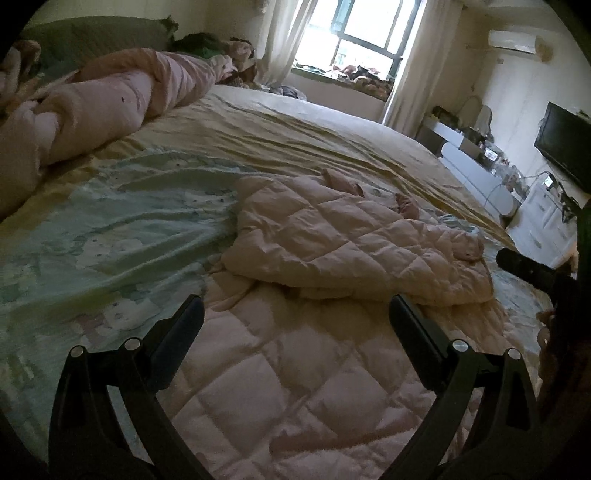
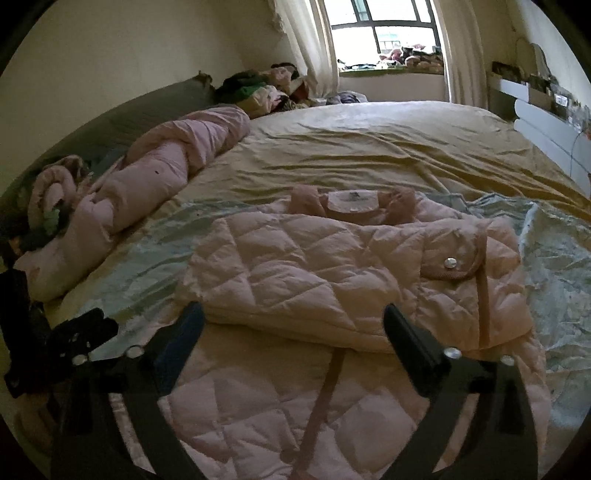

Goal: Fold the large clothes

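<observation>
I see both the left claw [image 1: 295, 310] and right claw [image 2: 293, 319] released, hovering over the pink quilted jacket [image 2: 347, 280], which lies half-folded on the bed [image 2: 369, 147] directly ahead.

Daylight pours through the far window [image 1: 364, 35], blown out to white glare, while the room stays dim. The near bed [image 2: 369, 147] lies in soft shadow. Fisheye bending curves the edges into black corners; detail is slightly soft and grainy.
</observation>
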`<act>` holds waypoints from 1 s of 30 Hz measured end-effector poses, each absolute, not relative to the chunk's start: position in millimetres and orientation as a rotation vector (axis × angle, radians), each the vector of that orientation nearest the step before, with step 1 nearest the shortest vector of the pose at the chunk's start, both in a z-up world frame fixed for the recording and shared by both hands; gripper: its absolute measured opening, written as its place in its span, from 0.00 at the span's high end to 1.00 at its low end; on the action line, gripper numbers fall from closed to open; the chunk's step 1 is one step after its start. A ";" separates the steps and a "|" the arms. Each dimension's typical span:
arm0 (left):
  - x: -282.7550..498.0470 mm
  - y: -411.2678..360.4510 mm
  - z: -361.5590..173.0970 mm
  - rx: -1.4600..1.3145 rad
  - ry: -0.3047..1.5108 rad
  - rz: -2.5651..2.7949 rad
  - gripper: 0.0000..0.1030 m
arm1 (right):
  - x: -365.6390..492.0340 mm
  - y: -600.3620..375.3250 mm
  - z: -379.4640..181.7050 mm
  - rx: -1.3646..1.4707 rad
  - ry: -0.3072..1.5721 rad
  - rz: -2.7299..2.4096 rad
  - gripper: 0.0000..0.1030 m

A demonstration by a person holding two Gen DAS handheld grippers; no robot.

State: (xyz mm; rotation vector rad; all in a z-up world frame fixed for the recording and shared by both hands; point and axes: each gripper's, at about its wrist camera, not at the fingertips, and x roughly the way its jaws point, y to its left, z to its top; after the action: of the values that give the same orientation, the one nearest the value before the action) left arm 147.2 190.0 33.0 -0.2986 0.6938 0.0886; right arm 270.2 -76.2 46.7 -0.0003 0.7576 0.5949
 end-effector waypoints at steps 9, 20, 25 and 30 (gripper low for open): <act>118.3 197.2 45.7 -0.322 0.671 0.096 0.09 | 245.9 -70.9 65.2 -0.006 0.716 0.634 0.05; 92.0 191.0 56.5 -0.311 0.653 0.091 0.09 | 220.5 -73.5 76.9 -0.013 0.692 0.659 0.05; 78.1 184.8 61.3 -0.286 0.655 0.092 0.09 | 210.4 -75.2 80.5 -0.029 0.686 0.666 0.05; 64.0 184.4 64.2 -0.288 0.651 0.095 0.09 | 199.7 -80.2 82.5 -0.037 0.681 0.665 0.05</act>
State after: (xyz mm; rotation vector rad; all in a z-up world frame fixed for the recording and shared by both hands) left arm 64.0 184.4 64.2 -0.2883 0.6507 0.0946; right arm 199.7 -80.2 82.5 -0.0369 0.6815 0.6651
